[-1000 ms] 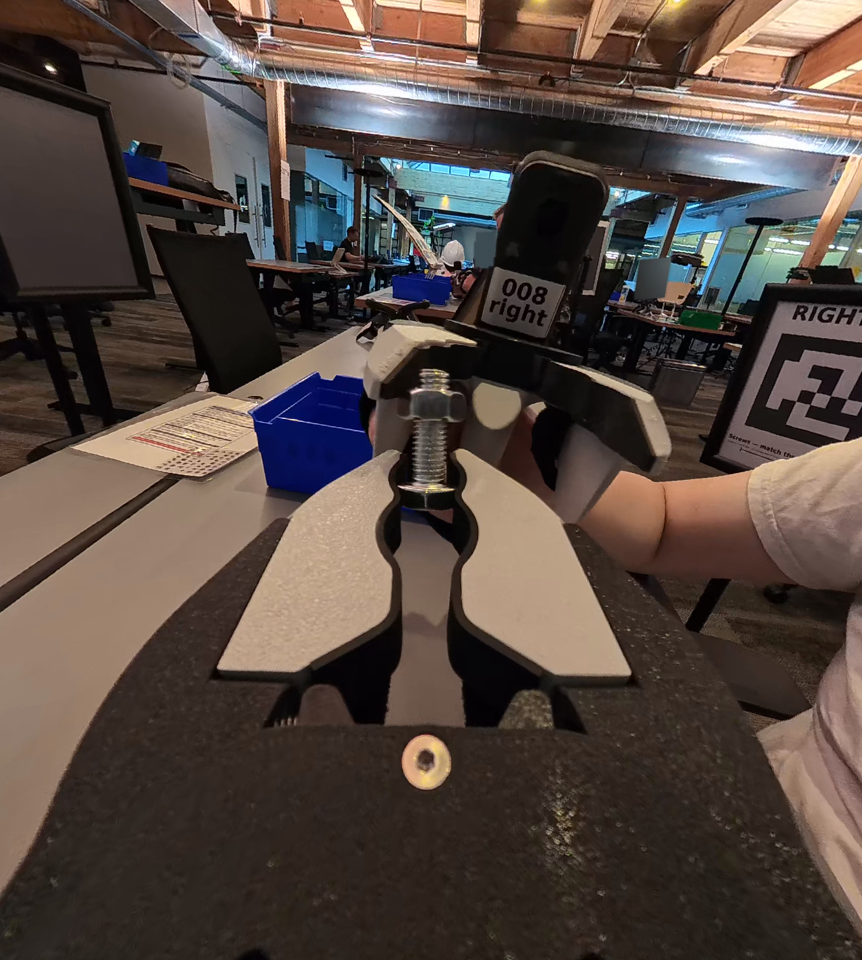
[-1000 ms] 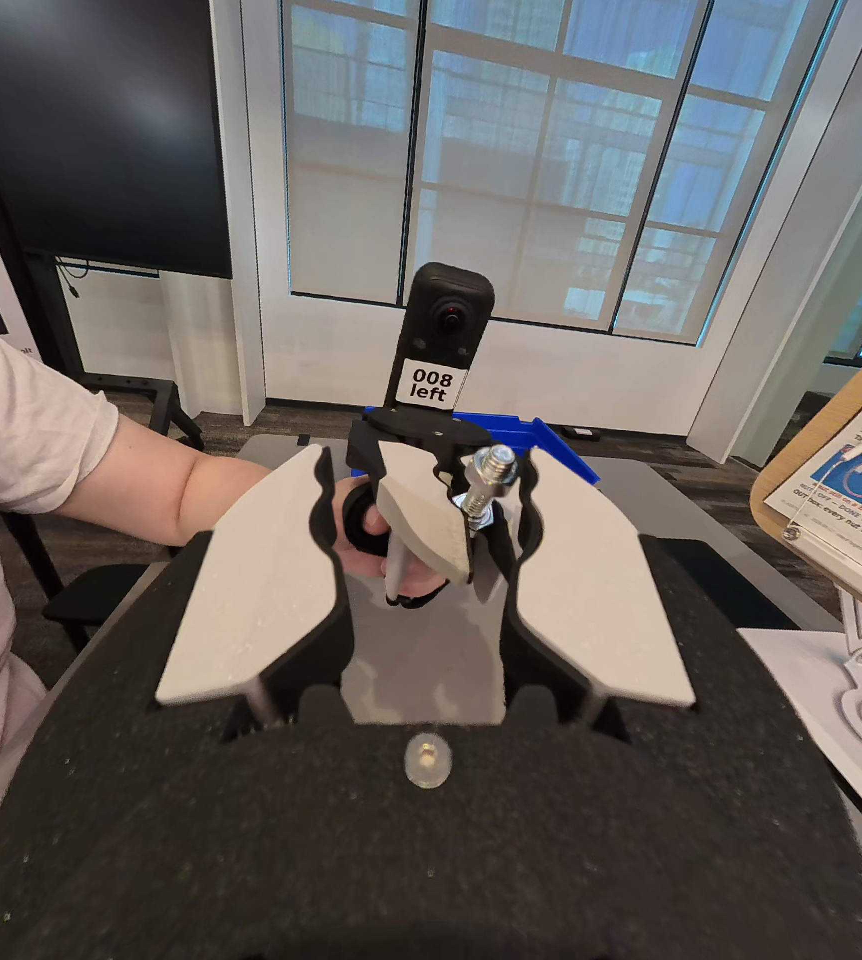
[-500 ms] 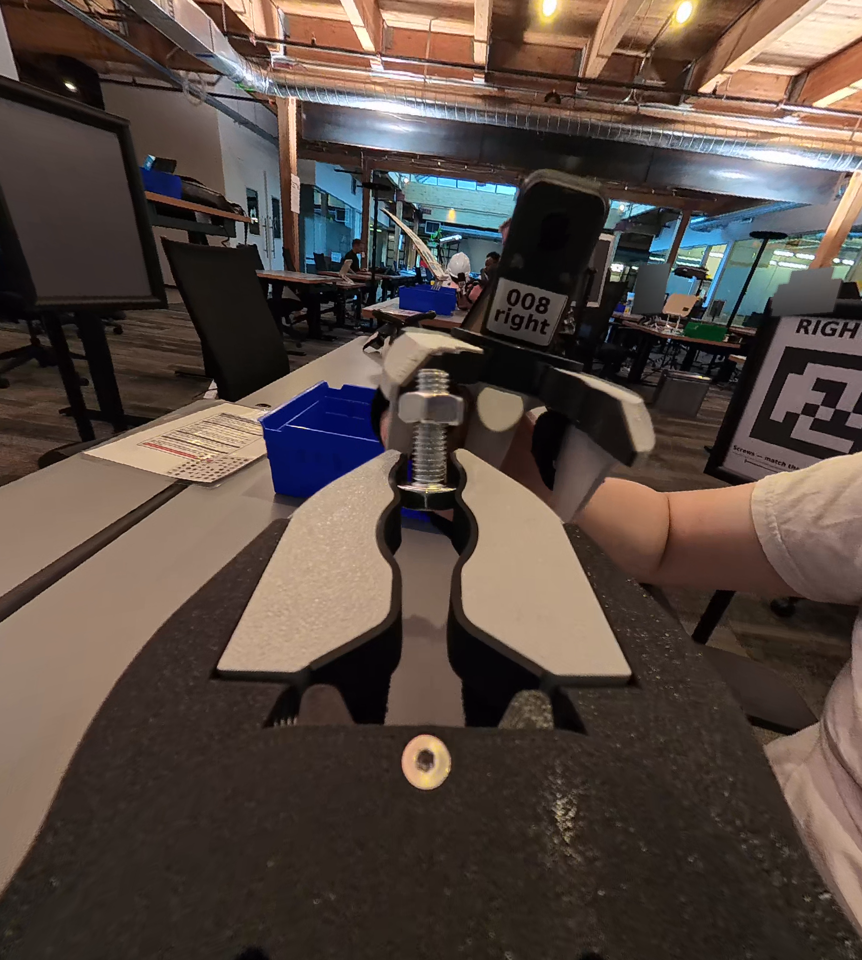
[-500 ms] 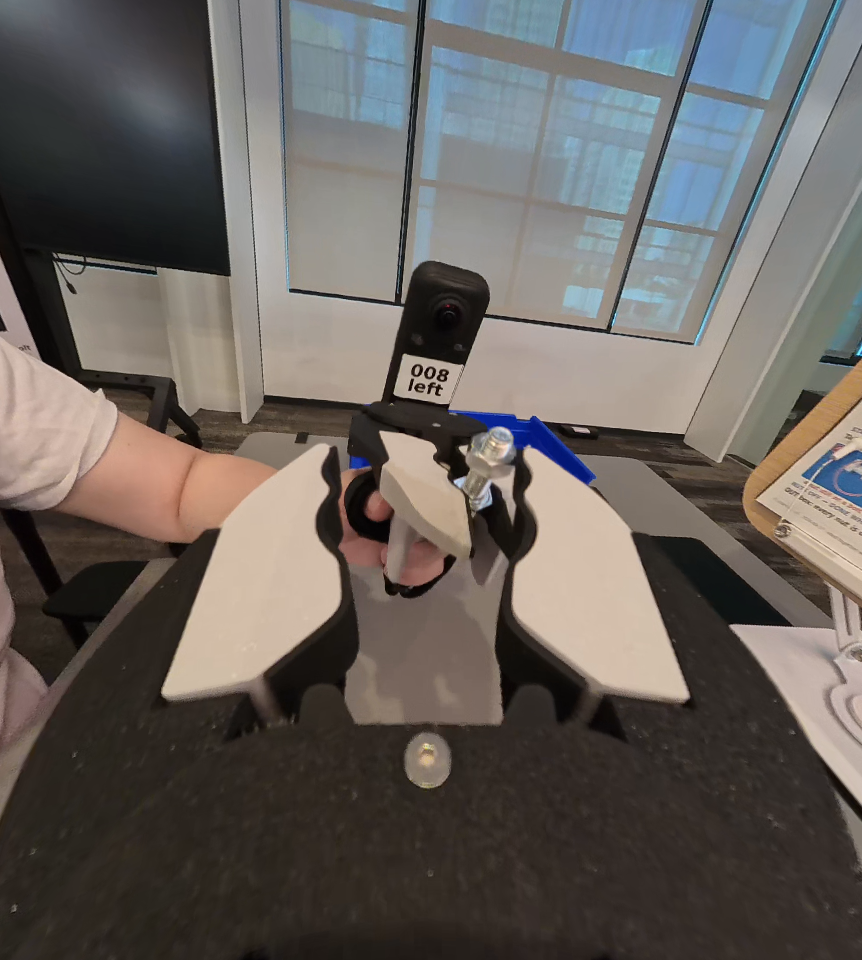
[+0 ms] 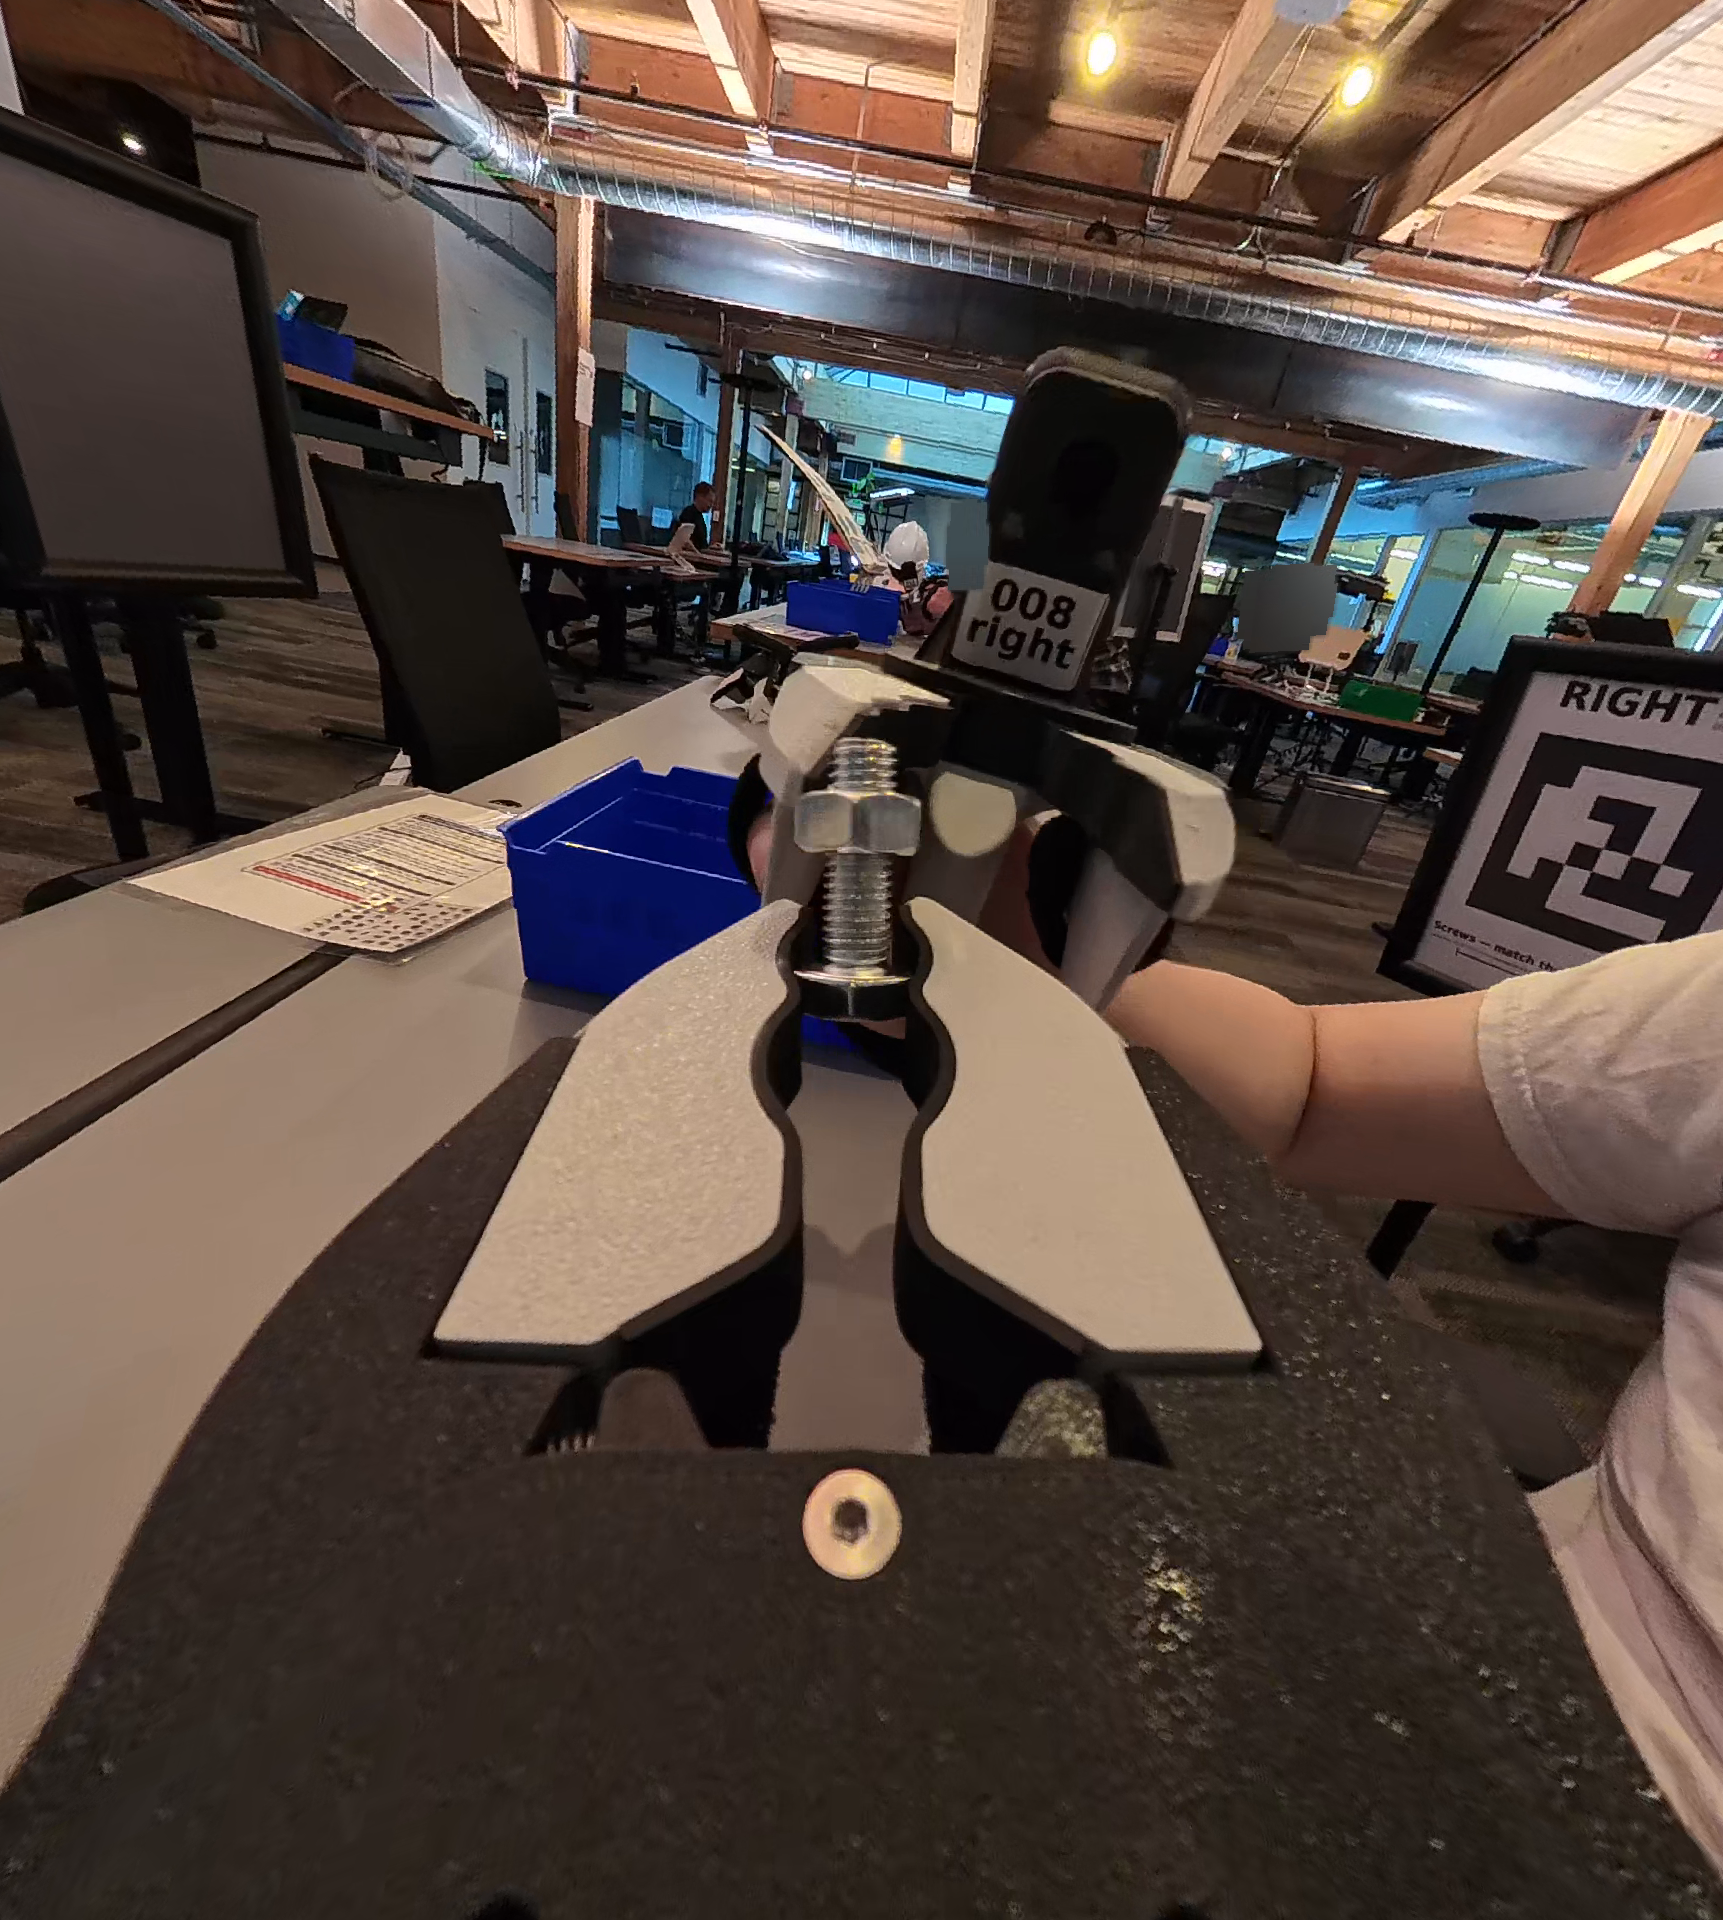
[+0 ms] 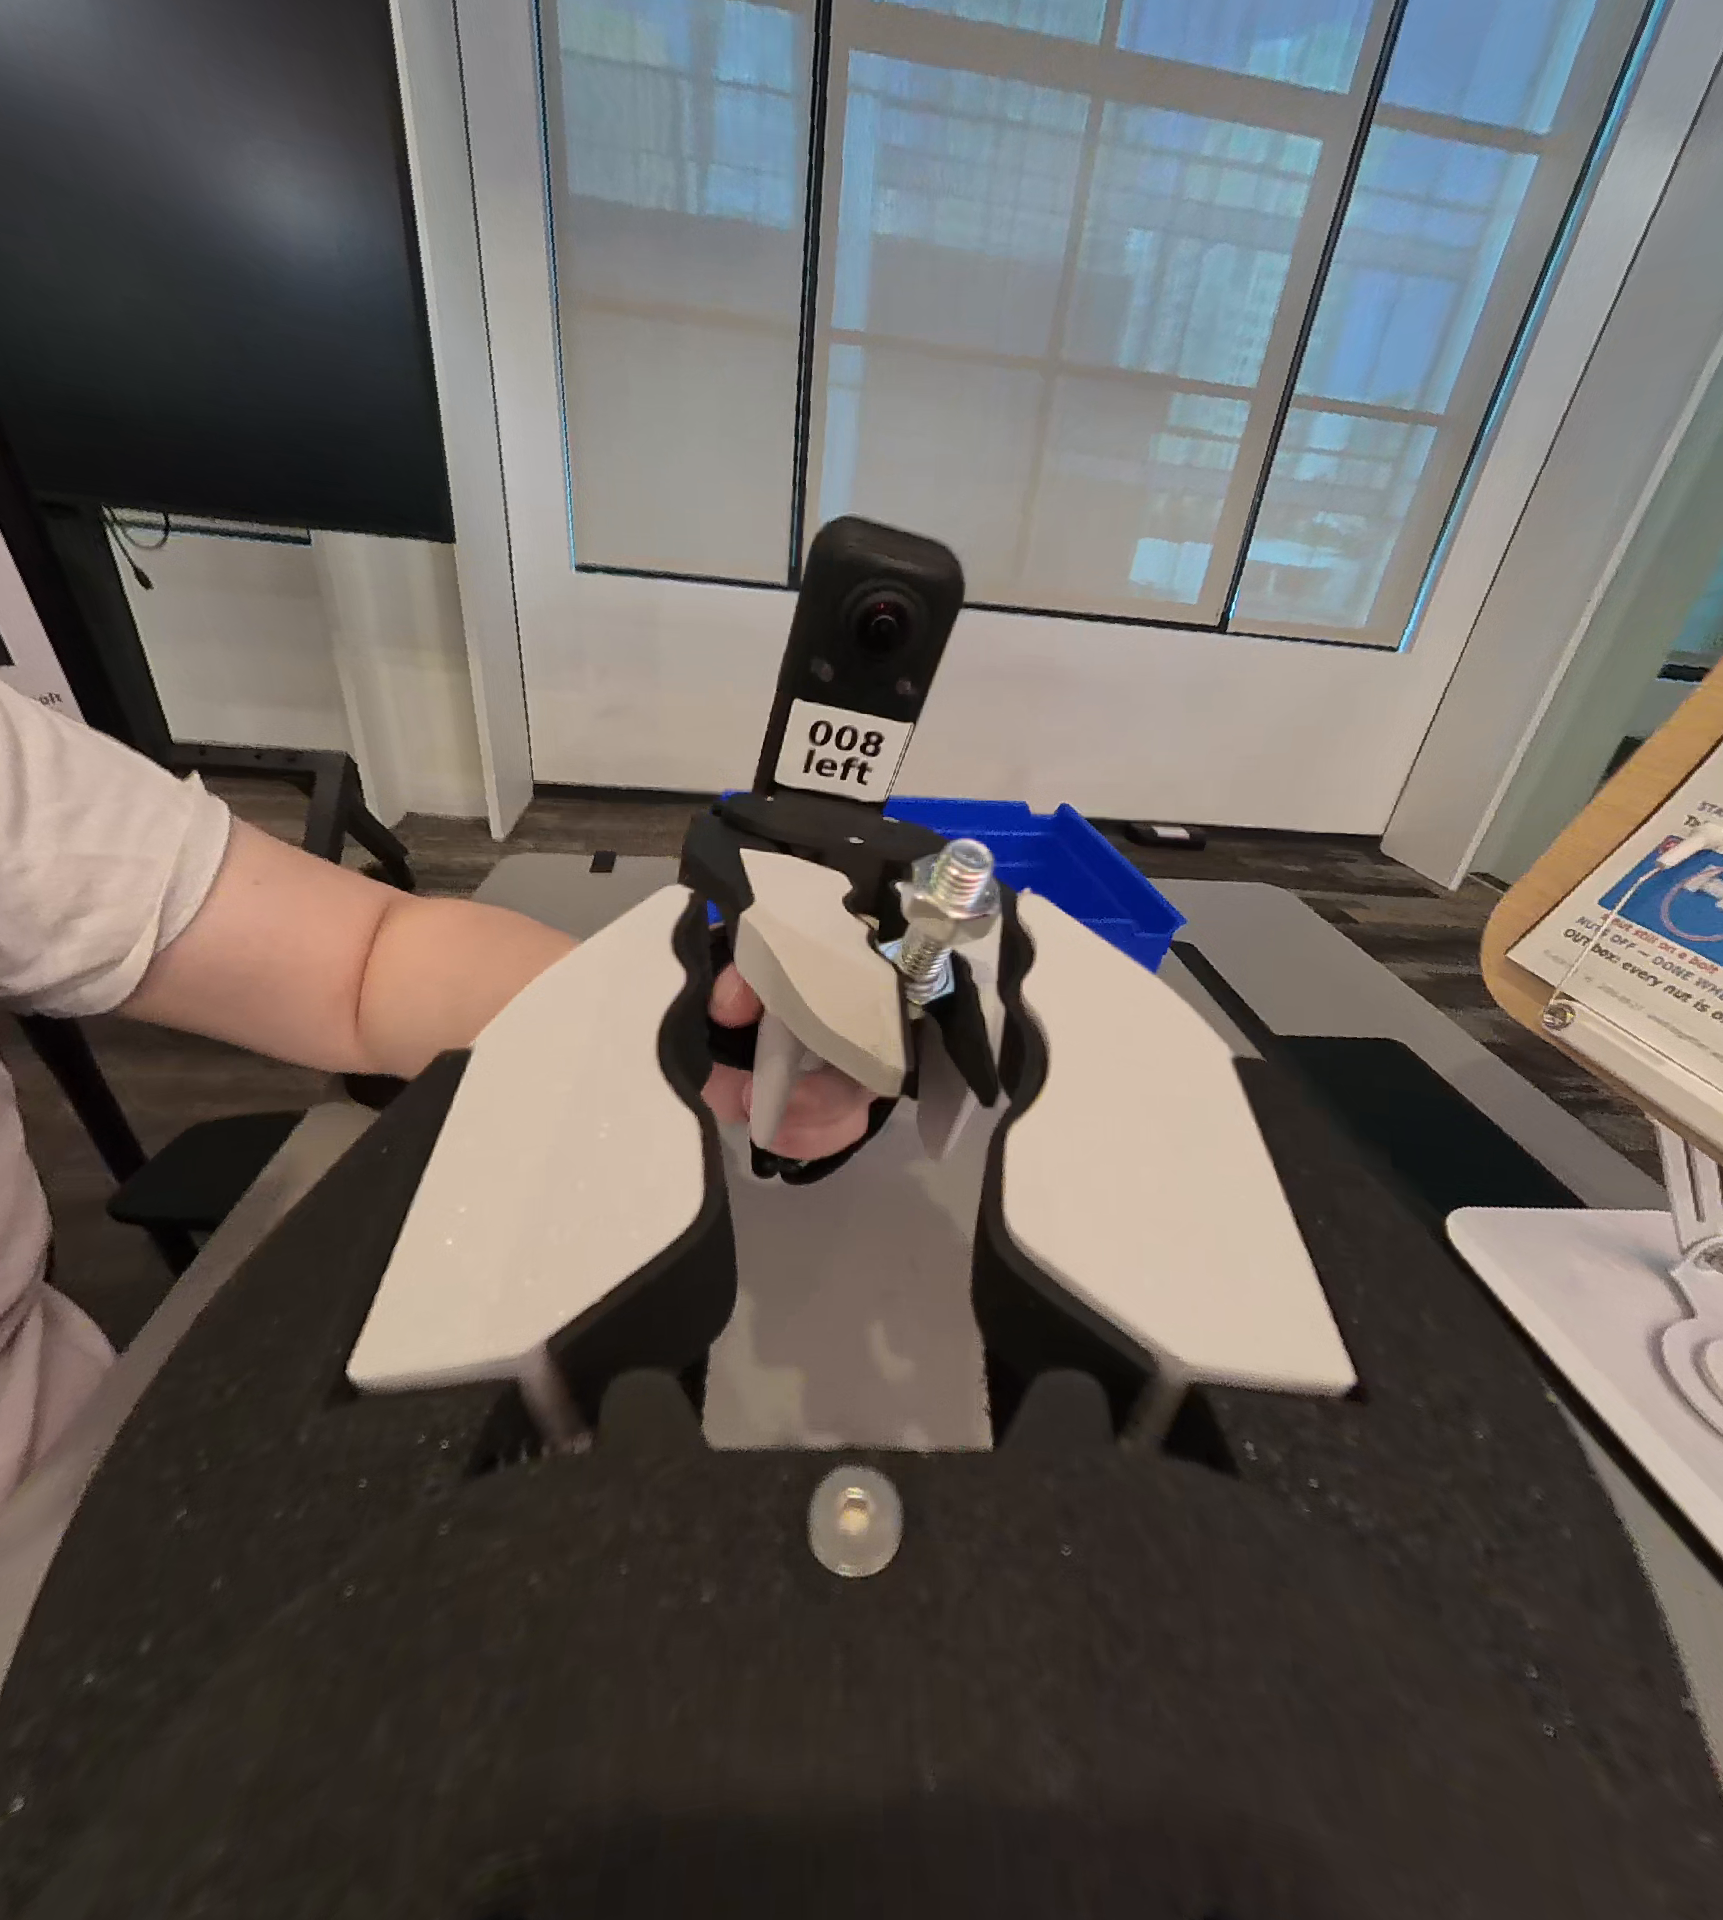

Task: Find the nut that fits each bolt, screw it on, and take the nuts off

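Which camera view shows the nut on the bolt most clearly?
The left wrist view: the nut faces the camera, high on the upright bolt that the left gripper holds by its head. The right wrist view shows it smaller, tilted, beside that gripper's finger.

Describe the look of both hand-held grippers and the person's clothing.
Each hand-held gripper, left and right, has two broad, pale grey, wavy-edged fingers on a speckled black body with a central screw, a black camera and white label on top. The person wears a light short sleeve.
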### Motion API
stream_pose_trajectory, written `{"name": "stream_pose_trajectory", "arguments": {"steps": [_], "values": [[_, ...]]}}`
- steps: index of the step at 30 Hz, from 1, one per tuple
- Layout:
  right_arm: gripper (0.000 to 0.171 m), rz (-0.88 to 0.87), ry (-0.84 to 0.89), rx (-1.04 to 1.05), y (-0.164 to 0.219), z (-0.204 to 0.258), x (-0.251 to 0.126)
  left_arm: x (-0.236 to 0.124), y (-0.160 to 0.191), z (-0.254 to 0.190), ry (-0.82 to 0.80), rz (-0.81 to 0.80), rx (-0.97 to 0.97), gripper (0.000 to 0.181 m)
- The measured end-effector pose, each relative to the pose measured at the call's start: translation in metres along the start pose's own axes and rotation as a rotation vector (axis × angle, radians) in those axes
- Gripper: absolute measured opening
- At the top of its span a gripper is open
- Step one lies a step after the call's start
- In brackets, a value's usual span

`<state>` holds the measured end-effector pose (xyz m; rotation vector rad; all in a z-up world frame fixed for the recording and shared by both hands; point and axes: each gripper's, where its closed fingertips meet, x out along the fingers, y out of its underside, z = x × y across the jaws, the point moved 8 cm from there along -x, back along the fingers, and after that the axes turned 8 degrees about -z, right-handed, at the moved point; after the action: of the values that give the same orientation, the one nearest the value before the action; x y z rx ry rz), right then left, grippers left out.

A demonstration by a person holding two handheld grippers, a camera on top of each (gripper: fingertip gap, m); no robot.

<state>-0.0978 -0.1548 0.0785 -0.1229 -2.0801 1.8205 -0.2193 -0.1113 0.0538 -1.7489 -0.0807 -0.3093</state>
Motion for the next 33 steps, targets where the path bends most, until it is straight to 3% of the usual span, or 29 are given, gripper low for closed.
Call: {"name": "stream_pose_trajectory", "arguments": {"steps": [5, 10, 13, 18, 22, 26, 33], "values": [[0.065, -0.033, 0.018, 0.015, 0.0018, 0.0002, 0.0041, 0.0026, 0.0025, -0.0023, 0.018, 0.013, -0.004, 0.014], [0.065, 0.002, -0.009, -0.009, 0.0024, 0.0048, 0.0061, 0.0003, 0.0002, 0.0000, -0.001, 0.007, 0.005, 0.014], [0.050, -0.010, -0.023, 0.014, -0.0002, 0.0007, -0.0007, -0.0028, -0.0035, 0.0021, -0.013, -0.008, 0.004, 0.014], [0.065, -0.036, 0.018, 0.022, 0.0032, -0.0009, 0.0035, 0.0018, 0.0011, -0.0020, 0.008, 0.014, 0.010, 0.014], [0.066, -0.015, -0.020, -0.003, 0.0028, 0.0067, 0.0079, 0.0024, 0.0016, -0.0023, 0.003, 0.017, 0.019, 0.014], [0.054, -0.013, -0.019, 0.001, -0.0005, 0.0030, 0.0014, -0.0025, -0.0042, 0.0005, -0.011, -0.008, 0.014, 0.013], [0.063, -0.038, -0.001, 0.008, 0.0024, 0.0052, 0.0077, 0.0033, 0.0017, -0.0044, 0.013, 0.021, 0.019, 0.014]]}}
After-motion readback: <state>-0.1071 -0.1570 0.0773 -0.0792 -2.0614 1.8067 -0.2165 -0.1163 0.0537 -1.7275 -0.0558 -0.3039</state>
